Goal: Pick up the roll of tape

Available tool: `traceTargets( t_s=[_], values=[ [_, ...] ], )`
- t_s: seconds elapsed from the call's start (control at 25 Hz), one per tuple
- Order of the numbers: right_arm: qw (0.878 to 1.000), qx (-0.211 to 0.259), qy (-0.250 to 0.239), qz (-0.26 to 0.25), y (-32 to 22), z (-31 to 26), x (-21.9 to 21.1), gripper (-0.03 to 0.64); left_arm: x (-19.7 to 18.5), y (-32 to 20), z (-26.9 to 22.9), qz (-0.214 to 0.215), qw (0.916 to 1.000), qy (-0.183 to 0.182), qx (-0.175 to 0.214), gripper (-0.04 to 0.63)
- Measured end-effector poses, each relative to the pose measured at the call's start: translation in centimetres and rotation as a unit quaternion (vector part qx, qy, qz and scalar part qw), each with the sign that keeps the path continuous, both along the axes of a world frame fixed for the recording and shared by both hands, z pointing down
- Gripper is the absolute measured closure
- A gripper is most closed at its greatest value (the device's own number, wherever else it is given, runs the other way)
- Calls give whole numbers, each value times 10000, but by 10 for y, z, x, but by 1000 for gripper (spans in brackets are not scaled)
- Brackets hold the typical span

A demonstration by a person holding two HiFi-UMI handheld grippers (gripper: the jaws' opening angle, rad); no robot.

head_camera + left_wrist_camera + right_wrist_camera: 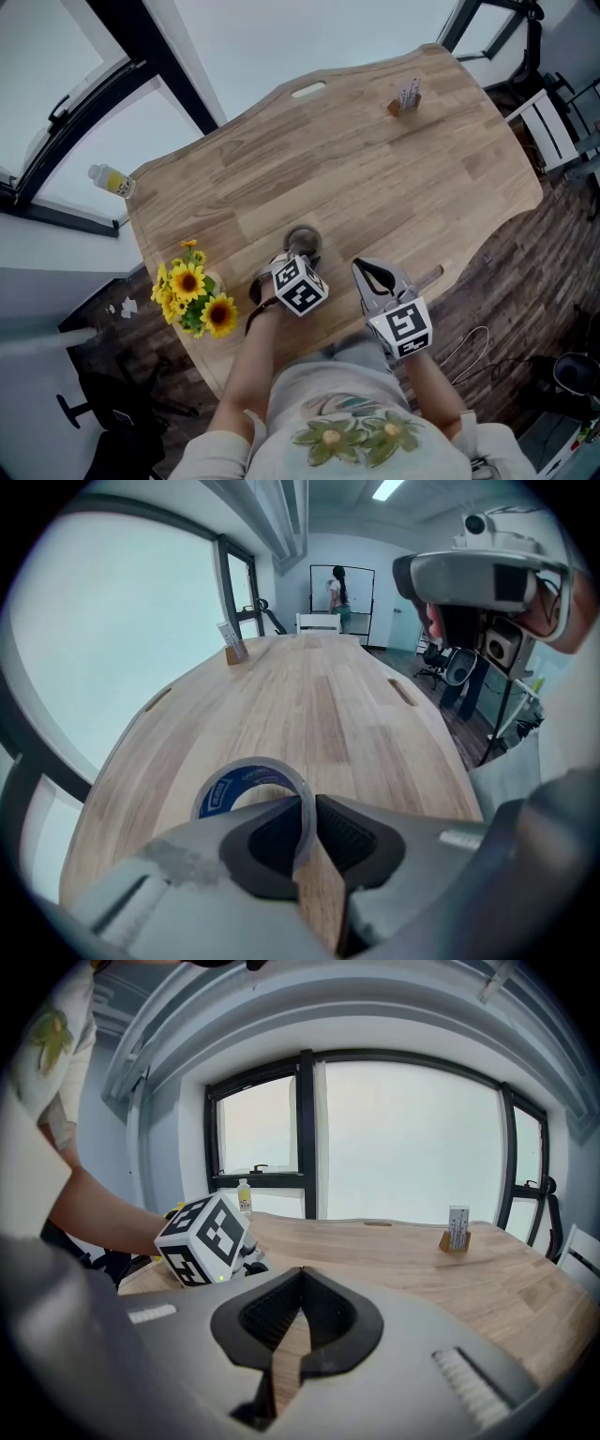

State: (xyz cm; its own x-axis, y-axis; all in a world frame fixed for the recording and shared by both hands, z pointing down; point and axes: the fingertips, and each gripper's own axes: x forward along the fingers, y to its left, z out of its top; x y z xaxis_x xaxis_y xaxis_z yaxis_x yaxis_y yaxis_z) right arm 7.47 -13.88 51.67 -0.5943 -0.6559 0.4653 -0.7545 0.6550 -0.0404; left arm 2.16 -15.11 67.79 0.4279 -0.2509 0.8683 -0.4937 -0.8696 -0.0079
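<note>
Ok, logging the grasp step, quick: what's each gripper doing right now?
Left gripper: closed on the wall of the roll of tape.
Right gripper: closed, holding nothing.

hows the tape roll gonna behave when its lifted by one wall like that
Probably light: the roll of tape is a thin ring with a wide hollow core. Pinched by the left gripper on one wall only, it may tilt as it leaves the table. Its outer face looks smooth, so it could slip.

Wooden table [375,178] — sunflowers [194,298] at one edge, card stand [406,97] far across.
</note>
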Motion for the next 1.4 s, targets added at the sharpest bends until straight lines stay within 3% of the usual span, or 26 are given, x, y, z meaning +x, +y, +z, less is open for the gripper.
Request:
traceTargets(
  t_s=[0.68, 1.4],
  values=[
    [9998, 76, -7, -173, 6, -4, -9, 617, -11, -8, -27, -296, 9990, 160, 306, 540],
    [9995, 184, -10, -244, 6, -12, -17, 617, -18, -16, -87, -641, 9912, 687, 929, 540]
  ],
)
